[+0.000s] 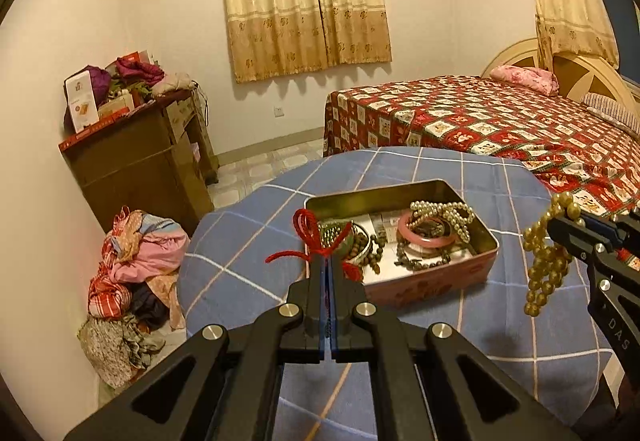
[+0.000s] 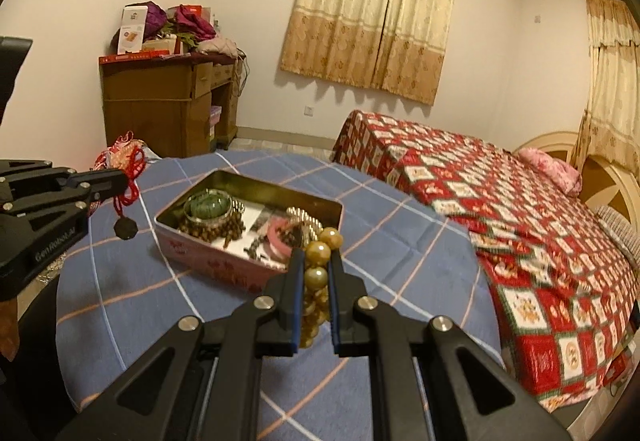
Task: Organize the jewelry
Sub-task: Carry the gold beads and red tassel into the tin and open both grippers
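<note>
Left gripper (image 1: 327,261) clenched on the red cord (image 1: 308,237), right gripper (image 2: 316,265) grasping the gold bead strand (image 2: 318,253) — both hung near the tin (image 1: 400,241). Dangling loops could have snagged its rim — or slipped free.

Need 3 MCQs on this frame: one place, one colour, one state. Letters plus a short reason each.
1. Where is the pink bangle?
A. on the bed
B. in the tin
C. on the floor

2. What colour is the cord held by the left gripper?
A. red
B. green
C. white

3. What is the right gripper doing?
A. standing wide open
B. shut on nothing
C. shut on a gold bead strand

Answers:
1 B: it lies inside the open tin among other bracelets.
2 A: the red cord loops up from the closed fingertips.
3 C: the gold bead strand sits between its fingers and hangs clear of the table.
</note>
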A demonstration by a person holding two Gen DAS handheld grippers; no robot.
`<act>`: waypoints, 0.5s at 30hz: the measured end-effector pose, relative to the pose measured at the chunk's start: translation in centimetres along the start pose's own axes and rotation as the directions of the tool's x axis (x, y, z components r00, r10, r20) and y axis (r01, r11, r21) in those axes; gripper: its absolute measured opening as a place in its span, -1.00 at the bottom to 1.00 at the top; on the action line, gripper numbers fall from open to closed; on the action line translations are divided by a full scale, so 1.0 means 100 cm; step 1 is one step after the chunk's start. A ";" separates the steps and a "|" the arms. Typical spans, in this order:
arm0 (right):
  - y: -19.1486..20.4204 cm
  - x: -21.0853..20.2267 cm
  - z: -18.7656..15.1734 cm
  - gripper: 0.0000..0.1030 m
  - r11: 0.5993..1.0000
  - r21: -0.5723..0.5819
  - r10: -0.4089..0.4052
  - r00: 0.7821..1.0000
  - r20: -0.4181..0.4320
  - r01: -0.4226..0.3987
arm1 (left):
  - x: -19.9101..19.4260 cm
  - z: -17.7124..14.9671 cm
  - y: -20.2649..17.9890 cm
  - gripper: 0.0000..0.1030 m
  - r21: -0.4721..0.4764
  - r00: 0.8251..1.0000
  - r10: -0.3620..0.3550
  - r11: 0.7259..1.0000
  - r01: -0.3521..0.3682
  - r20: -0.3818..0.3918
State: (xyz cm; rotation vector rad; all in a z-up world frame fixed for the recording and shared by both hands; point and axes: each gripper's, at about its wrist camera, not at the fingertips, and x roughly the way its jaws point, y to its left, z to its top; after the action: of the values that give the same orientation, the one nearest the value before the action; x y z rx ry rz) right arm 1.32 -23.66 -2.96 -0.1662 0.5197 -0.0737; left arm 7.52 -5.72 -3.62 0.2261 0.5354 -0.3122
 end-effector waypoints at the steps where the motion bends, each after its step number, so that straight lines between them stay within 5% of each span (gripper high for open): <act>1: 0.000 0.000 0.002 -0.76 1.000 -0.002 0.001 1.000 0.004 -0.001 | 0.001 0.002 0.000 -1.00 0.004 1.000 0.001 1.000 -0.001 0.002; 15: 0.004 0.001 0.023 -0.76 1.000 -0.022 0.006 0.999 0.053 -0.005 | 0.006 0.021 -0.003 -1.00 0.034 0.999 0.015 0.999 -0.016 0.031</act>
State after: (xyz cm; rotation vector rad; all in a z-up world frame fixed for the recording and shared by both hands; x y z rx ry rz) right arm 2.57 -22.95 -1.12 -0.1873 0.4678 -0.0582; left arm 8.83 -6.77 -2.22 0.2579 0.4983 -0.3090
